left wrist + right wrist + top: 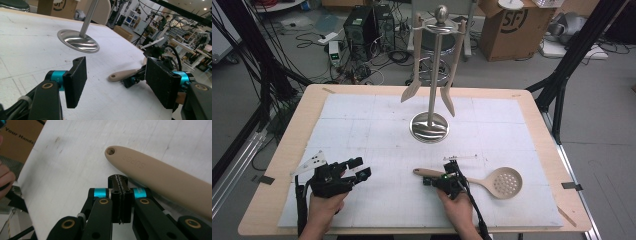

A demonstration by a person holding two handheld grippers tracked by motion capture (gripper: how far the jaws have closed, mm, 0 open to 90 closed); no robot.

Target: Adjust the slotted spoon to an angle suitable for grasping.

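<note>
Beige skimmer (477, 180) lies lower right of centre in the high view, handle pointing left. I hold the right gripper (119, 187) pressed together, empty, beside that handle. Left gripper (120, 82) is spread, farther off.

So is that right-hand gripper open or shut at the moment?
Shut, with nothing between. In the right gripper view the right gripper has its two black jaws pressed flat together, and the beige slotted spoon lies beside them on the table, not between them.

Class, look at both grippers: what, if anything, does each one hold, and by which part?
Nothing is held. The left gripper is open and empty. The right gripper is shut on nothing, beside the skimmer spoon's handle.
</note>
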